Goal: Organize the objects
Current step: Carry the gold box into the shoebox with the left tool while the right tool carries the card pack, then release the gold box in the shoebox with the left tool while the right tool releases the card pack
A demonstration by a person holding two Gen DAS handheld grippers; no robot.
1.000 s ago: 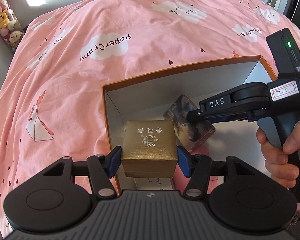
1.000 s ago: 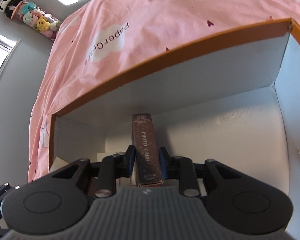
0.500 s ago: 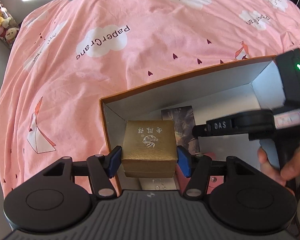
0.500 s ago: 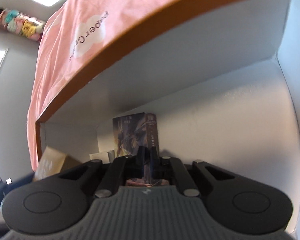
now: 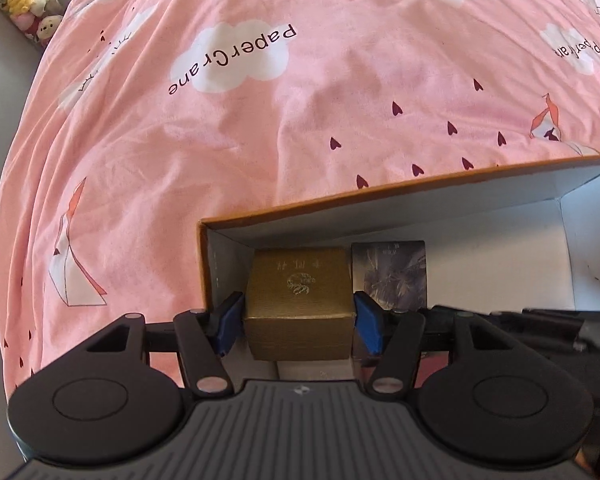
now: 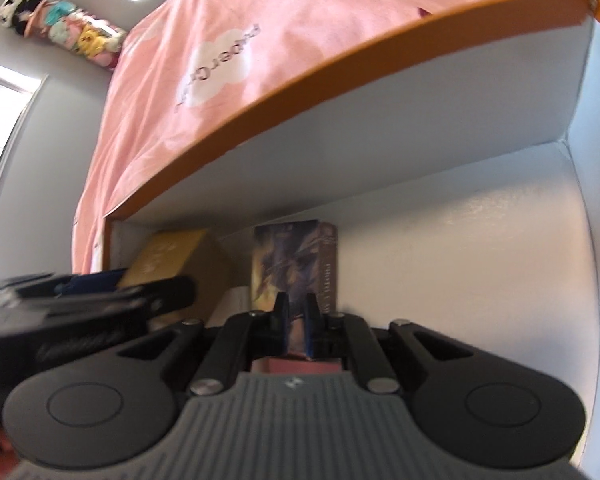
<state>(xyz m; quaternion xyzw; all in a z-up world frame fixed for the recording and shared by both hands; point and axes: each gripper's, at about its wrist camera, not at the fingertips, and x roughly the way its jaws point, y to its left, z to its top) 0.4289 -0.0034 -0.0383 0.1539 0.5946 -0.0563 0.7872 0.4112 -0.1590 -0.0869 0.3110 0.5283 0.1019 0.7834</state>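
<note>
Far to the left, a row of plush toys (image 5: pixel 20 4) lay against the wall beside the bed, and the pink bedspread (image 5: pixel 260 120) with its cloud prints ran up to the orange rim of the open carton (image 5: pixel 380 192). My left tongs (image 5: pixel 298 316) reached down into the carton's left corner with the gold box (image 5: pixel 300 280) between them; they had just been spreading, and the left pad stood a little off the box's side. The carton's left wall crowded that pad closely. Just beside the gold box on its right, the dark photo card box (image 5: pixel 388 276) stood upright against the back wall. My right tongs (image 6: pixel 296 320) were pressed together on nothing, just in front of the card box, with something pink (image 6: pixel 300 366) lying beneath them. Further right the carton's white floor lay bare up to its right wall
</note>
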